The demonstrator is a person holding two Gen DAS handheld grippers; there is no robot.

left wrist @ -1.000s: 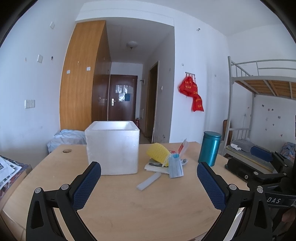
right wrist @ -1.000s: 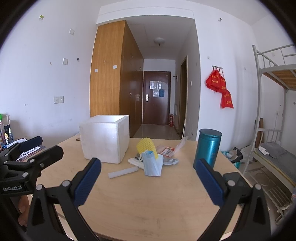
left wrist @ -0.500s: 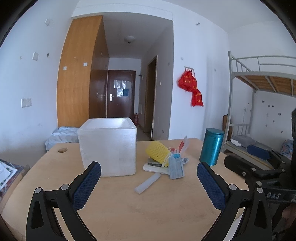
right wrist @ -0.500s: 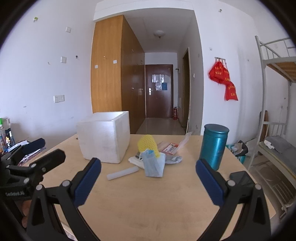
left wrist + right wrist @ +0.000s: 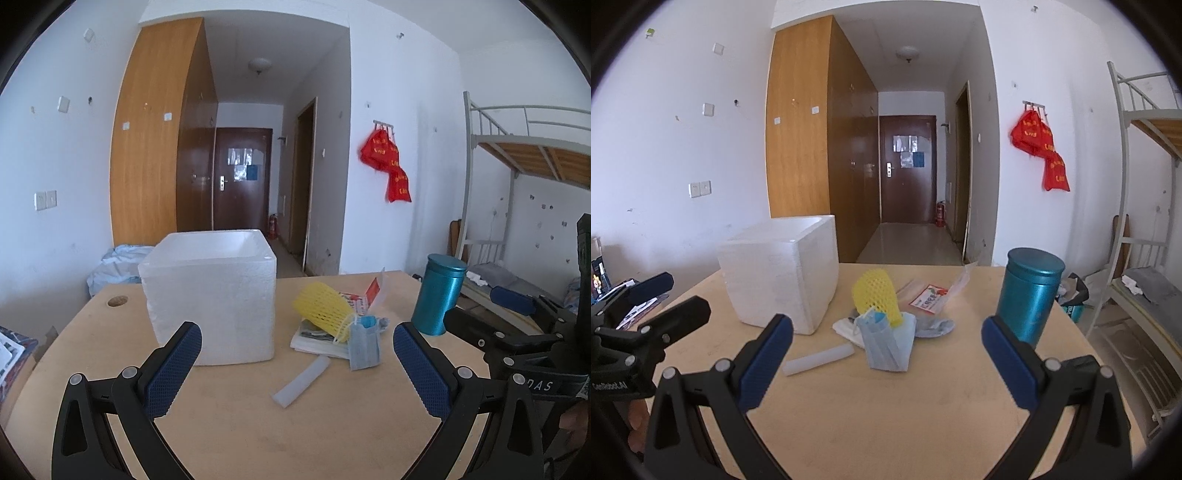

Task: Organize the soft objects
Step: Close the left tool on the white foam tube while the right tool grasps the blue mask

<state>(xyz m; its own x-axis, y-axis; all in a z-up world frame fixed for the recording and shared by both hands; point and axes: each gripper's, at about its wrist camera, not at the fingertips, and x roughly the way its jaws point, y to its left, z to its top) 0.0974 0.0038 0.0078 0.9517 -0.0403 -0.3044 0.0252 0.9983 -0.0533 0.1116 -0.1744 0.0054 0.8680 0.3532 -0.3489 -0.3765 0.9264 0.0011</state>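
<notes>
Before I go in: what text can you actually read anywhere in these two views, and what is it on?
"DAS": right hand-held gripper body, left cut off.
"GenRobot.AI": left hand-held gripper body, small.
Red bags: yellow characters, unreadable.
Red-and-white packet: print too blurred.
Door notices: too small.

Bare table fronts the pile; foam box and teal canister flank it.

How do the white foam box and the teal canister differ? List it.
The white foam box is blocky, matte and open at the top; the teal canister is round, shiny and capped with a lid. The box is much wider; the canister is narrow and tall. The box stands left of the soft pile, the canister right of it. Both stand upright on the table.
</notes>
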